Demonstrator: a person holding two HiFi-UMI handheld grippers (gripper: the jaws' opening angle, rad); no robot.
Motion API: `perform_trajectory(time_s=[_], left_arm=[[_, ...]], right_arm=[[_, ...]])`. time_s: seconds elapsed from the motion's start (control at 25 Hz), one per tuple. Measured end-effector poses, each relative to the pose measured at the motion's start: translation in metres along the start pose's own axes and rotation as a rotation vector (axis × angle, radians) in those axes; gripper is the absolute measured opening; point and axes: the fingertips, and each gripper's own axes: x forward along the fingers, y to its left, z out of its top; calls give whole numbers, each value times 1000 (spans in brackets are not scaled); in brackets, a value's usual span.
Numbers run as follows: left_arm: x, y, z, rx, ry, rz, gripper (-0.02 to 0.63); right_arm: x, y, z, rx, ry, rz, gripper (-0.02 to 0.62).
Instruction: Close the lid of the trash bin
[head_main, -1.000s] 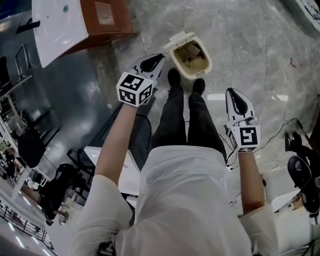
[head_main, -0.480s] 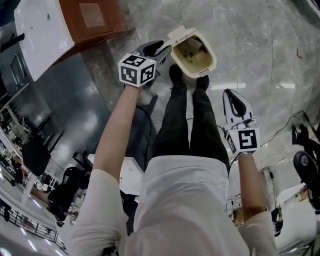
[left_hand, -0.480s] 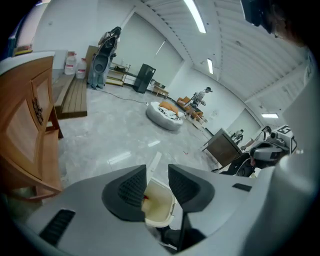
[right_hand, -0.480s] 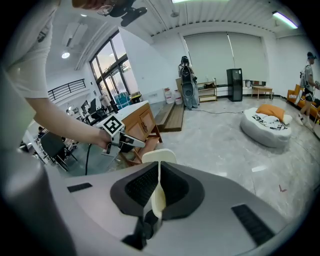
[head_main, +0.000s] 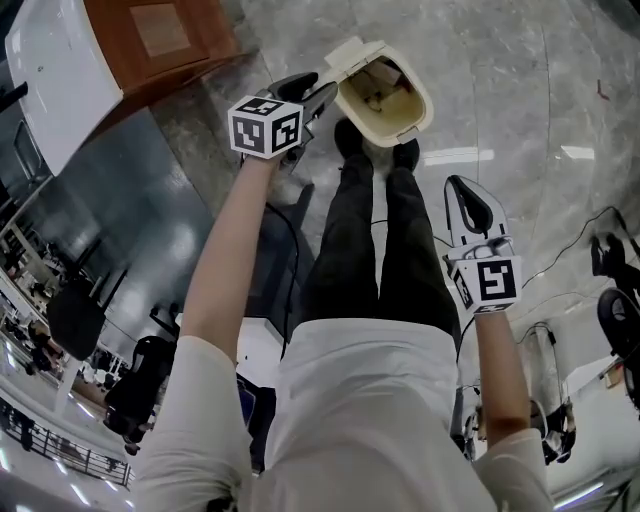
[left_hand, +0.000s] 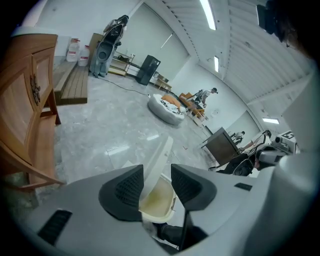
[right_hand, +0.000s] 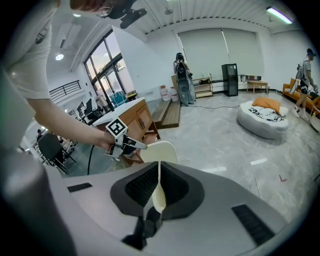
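- Underfoot, a glossy grey marbled surface (head_main: 520, 90) carries everything seen in the head view.
- A person (head_main: 370, 380) in a white shirt and dark trousers stands on it.
- A brown wooden cabinet (head_main: 165, 40) stands off to the person's left.
- The cream trash bin (head_main: 392, 137) sits just ahead of the person's black shoes (head_main: 348, 137), open, with some rubbish inside.
- Its lid (head_main: 350, 55) stands raised at the bin's far left rim.
- The left tongs (head_main: 320, 95) are just beside the lid, jaws apart. Their own view shows the lid's edge in the gap, but contact is unclear.
- The right tongs (head_main: 465, 190) hang beside the right leg, well apart from the bin, jaws pressed together on nothing.
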Motion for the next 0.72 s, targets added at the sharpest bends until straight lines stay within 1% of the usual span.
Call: perform_trajectory(time_s=[0.2, 0.52, 0.72], left_arm=[[2, -13, -7, 16, -11, -8, 172], [14, -49, -40, 114, 35, -46, 172], [31, -70, -67, 169, 64, -56, 178]], right_arm=[[1, 0, -10, -2, -2, 10, 34], [0, 2, -26, 24, 7, 7, 34], [-1, -1, -44, 20, 17, 22, 34]])
